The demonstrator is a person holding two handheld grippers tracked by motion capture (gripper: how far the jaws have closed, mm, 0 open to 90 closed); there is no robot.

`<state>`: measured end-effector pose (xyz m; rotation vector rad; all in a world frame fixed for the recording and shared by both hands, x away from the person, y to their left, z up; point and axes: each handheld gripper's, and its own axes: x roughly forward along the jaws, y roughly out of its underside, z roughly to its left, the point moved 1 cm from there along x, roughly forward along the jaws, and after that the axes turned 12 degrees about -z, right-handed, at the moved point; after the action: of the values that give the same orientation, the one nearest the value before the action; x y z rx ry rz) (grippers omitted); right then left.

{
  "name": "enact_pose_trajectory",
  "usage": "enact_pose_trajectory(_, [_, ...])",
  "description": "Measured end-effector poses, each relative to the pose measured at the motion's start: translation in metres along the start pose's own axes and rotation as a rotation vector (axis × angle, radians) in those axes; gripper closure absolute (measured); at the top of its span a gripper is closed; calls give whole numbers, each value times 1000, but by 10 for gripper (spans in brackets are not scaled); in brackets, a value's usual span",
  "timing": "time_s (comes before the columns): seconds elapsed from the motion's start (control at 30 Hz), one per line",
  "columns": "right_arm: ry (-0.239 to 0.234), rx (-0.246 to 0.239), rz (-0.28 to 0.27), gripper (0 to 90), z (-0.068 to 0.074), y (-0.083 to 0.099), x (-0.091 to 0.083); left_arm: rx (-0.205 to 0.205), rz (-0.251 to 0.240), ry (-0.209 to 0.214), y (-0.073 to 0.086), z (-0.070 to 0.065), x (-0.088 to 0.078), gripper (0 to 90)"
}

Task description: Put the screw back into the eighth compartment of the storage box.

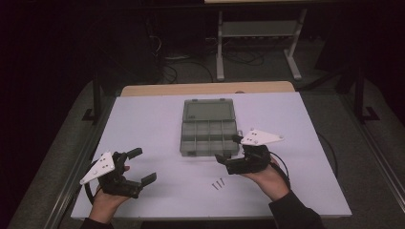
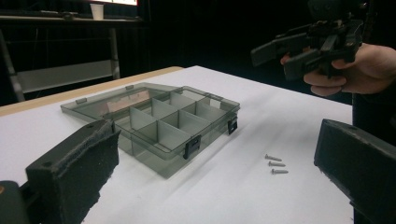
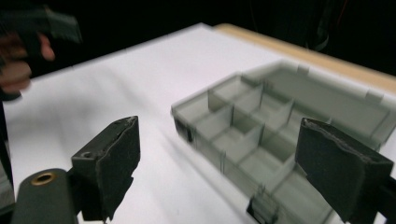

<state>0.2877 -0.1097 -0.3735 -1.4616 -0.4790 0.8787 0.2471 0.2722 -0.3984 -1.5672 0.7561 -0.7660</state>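
Nearest the high camera: two forearms at the worktop's front edge. Left gripper sits front-left, jaws spread wide, nothing between them. Three screws lie loose in a tight cluster on the bare white surface, front of centre, just left of the right hand. Right gripper hovers beside the near right corner of the compartment box, jaws apart and gripping nothing. Box sits mid-worktop, smoky clear plastic, lid folded flat away from the person, compartments look empty. Right gripper view is motion-blurred.
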Motion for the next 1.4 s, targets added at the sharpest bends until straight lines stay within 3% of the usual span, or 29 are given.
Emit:
enact_pose_trajectory(0.1, [2, 19, 88, 187, 1, 2, 3, -1, 1, 1, 0, -1, 0, 0])
enact_pose_trajectory(0.27, [-2, 24, 156, 253, 2, 5, 4, -2, 1, 0, 0, 0, 0, 0])
enact_pose_trajectory(0.3, [-13, 24, 192, 282, 3, 7, 6, 0, 3, -2, 0, 0, 0, 0])
enact_pose_trajectory(0.47, [-11, 14, 254, 360, 7, 12, 9, -2, 4, -2, 0, 0, 0, 0])
enact_pose_trajectory(0.6, [-7, 42, 310, 423, 7, 15, 11, -1, 3, -1, 0, 1, 0, 0])
enact_pose_trajectory(0.93, [-11, 63, 387, 549, 7, 23, 15, -7, 0, -1, 0, 1, 0, 0])
enact_pose_trajectory(1.4, [-42, 42, 462, 685, 12, 36, 22, -12, 0, -1, 1, 1, 0, 0])
